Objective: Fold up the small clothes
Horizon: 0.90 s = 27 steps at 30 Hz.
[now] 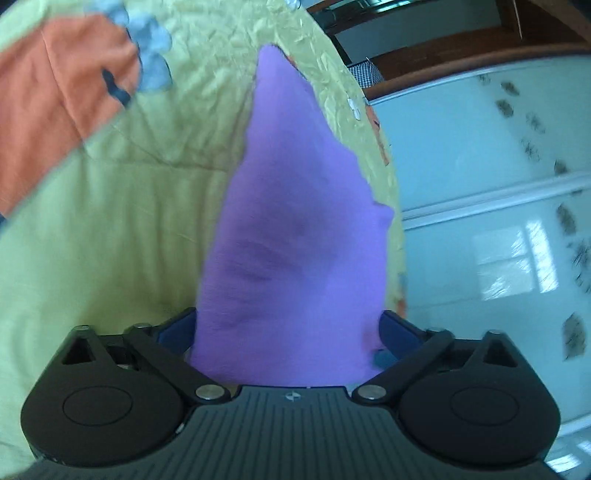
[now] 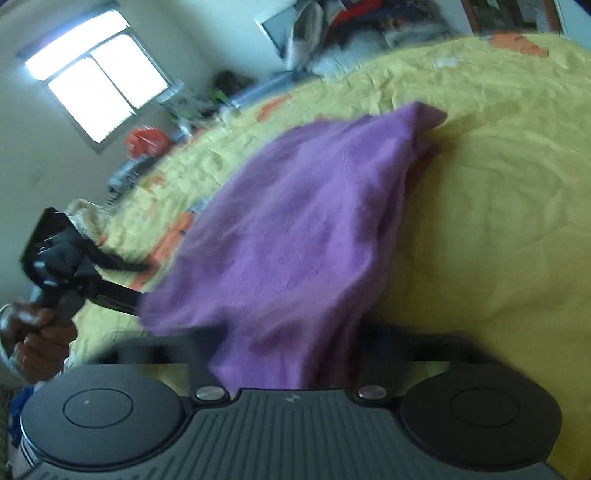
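A purple garment (image 1: 295, 221) rises from between my left gripper's (image 1: 288, 328) blue pads (image 1: 177, 328) and stretches away over the yellow bedspread (image 1: 110, 240). The cloth hides the fingertips. In the right wrist view the same purple garment (image 2: 295, 240) is bunched in my right gripper (image 2: 284, 354) and spans left to the left gripper (image 2: 136, 295), which a hand (image 2: 37, 343) holds. Both grippers are shut on the cloth, which hangs lifted off the bedspread (image 2: 498, 221). Its far corner (image 2: 424, 114) droops towards the bed.
An orange garment (image 1: 55, 103) and a grey-blue cloth (image 1: 151, 48) lie on the bed at far left. A pale wardrobe door (image 1: 498, 184) stands past the bed's right edge. A bright window (image 2: 96, 77) and piled clutter (image 2: 351, 29) lie beyond the bed.
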Motion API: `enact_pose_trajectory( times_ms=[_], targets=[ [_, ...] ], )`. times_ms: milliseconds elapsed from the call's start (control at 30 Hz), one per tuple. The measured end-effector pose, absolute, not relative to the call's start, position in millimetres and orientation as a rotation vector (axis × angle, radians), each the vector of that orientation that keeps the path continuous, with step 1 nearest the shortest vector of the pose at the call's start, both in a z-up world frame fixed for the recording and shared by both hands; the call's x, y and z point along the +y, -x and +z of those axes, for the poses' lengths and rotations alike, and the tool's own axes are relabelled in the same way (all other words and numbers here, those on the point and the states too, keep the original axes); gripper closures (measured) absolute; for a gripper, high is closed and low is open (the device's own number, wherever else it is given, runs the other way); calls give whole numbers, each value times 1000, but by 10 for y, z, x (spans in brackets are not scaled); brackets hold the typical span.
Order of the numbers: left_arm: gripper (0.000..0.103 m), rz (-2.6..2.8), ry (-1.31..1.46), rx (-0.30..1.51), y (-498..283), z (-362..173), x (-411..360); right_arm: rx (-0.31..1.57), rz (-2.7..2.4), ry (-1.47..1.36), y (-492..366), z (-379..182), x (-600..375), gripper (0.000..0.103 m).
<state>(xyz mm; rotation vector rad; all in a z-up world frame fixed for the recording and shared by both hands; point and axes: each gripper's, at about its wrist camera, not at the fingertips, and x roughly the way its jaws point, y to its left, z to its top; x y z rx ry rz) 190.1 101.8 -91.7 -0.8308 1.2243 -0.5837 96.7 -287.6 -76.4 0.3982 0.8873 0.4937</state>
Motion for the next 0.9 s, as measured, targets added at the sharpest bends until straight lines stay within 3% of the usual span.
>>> enact_pose_trajectory(
  times_ms=[33,267,333,367,400,467,500,567,600,733,767,800,867,900],
  targets=[
    [85,-578,838,1256,-1957,-984,970,890,484,-418,-1020,-770,-2877,89],
    [87,-607,765,1155,-1580,-332,1129,811,592,-466,-592,-110,-3045,89],
    [82,-566,748,1217,-1309,-443,1192,878,556,-351,-430,-244,-3055,58],
    [75,-526,739,1269,-1189,-561,1210,934,512,-286,-415,-339,-3058,16],
    [70,-515,679,1323,-1107,-659,1202,925,437,-251,-413,-363,-3081,6],
    [53,-481,676,1295,-932,-688,1320,840,380,-316,-349,-315,-3289,6],
    [49,-471,690,1265,-879,-627,1366,805,386,-395,-378,-293,-3408,8],
    [10,-472,635,1169,-831,-416,1292,759,343,-458,-565,-294,-3517,8],
    [4,-494,589,1129,-830,-333,1203,753,303,-514,-734,-341,-3592,9],
    [4,-577,468,1014,-931,-111,698,787,258,-751,-1438,-666,-3677,28],
    [2,-574,429,1000,-970,-98,589,822,290,-787,-1602,-775,-3652,85],
    [2,-559,393,993,-998,-126,466,847,239,-706,-1702,-775,-3572,96],
    [2,-544,322,1036,-1084,-332,225,813,44,-375,-1802,-640,-3369,100],
    [2,-523,288,1061,-1084,-441,203,805,-17,-286,-1812,-589,-3311,94]
  ],
)
